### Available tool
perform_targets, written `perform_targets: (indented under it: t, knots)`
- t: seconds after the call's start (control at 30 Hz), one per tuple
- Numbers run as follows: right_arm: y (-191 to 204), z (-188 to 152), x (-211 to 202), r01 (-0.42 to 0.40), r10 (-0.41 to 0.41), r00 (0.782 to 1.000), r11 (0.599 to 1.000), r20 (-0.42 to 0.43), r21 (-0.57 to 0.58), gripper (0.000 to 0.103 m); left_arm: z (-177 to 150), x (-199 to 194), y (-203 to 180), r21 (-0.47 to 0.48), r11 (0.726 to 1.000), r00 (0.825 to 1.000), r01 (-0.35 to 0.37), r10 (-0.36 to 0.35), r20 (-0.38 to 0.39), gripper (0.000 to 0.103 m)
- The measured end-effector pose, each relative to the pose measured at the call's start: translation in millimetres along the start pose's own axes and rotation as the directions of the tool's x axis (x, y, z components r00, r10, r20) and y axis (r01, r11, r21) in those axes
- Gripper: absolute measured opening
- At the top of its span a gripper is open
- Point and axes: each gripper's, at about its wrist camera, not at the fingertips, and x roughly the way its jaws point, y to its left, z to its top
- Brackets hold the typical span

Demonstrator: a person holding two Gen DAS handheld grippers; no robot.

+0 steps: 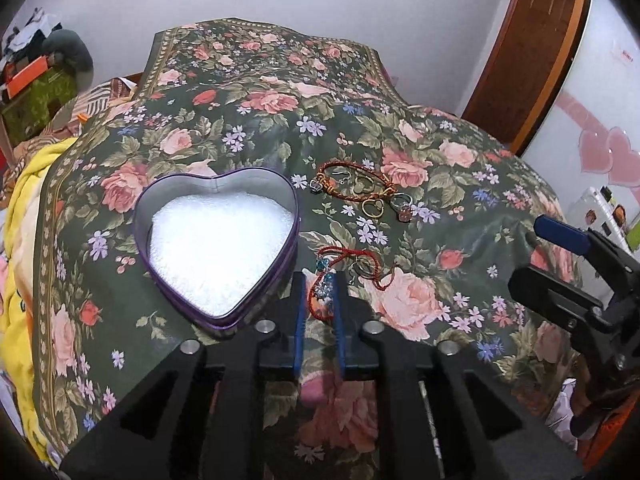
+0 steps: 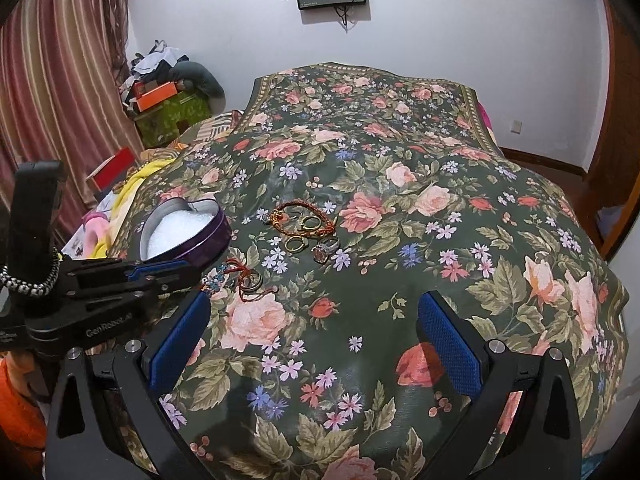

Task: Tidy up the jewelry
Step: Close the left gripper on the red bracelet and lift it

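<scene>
A purple heart-shaped tin (image 1: 256, 184) (image 2: 208, 236) lined with white foam lies on the floral bedspread. My left gripper (image 1: 319, 280) (image 2: 192, 270) points down just right of it, jaws a narrow gap apart. The beaded end of a red cord bracelet (image 1: 320, 292) (image 2: 218, 278) lies in that gap on the cloth, its cord trailing to two silver rings (image 1: 364, 270) (image 2: 252, 280). Farther back sit a braided red-gold bracelet (image 1: 352, 184) (image 2: 304, 220), gold rings (image 1: 374, 208) (image 2: 296, 243) and a stone ring (image 1: 404, 212) (image 2: 322, 254). My right gripper (image 2: 316, 300) (image 1: 536, 256) hangs wide open, holding nothing.
The bedspread (image 2: 400, 240) drapes over a bed, falling away at the right and near edges. A yellow blanket (image 1: 24, 208) bunches at the left. Boxes and clothes (image 2: 168, 96) pile by the striped curtain. A wooden door (image 1: 532, 48) stands at the right.
</scene>
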Motion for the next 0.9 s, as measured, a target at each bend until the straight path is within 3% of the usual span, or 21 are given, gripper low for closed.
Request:
perform_targets:
  t: [0.23,0.7,0.77,0.9]
  knots:
    - [-6,-3,6,-0.012,0.012,1.0,1.0,-0.013,0.021,0.103,-2,18,0,0.0,1.0,0.999,-0.002,0.002,-0.048,0.018]
    - [-7,-3,7,-0.01,0.01,1.0,1.0,-0.016,0.016,0.103,2,10,-6,0.015,1.0,1.0,0.006,-0.006,0.017,0.016]
    - [-6,-4,7,-0.01,0.01,1.0,1.0,-0.016,0.013,0.103,3,2,-6,0.014,1.0,0.999,0.015,-0.015,0.037,0.003]
    - [-4,-4,5,-0.009,0.009,1.0,1.0,-0.013,0.009,0.103,5,-13,-6,0.011,1.0,0.997,0.023,-0.024,0.072,0.0]
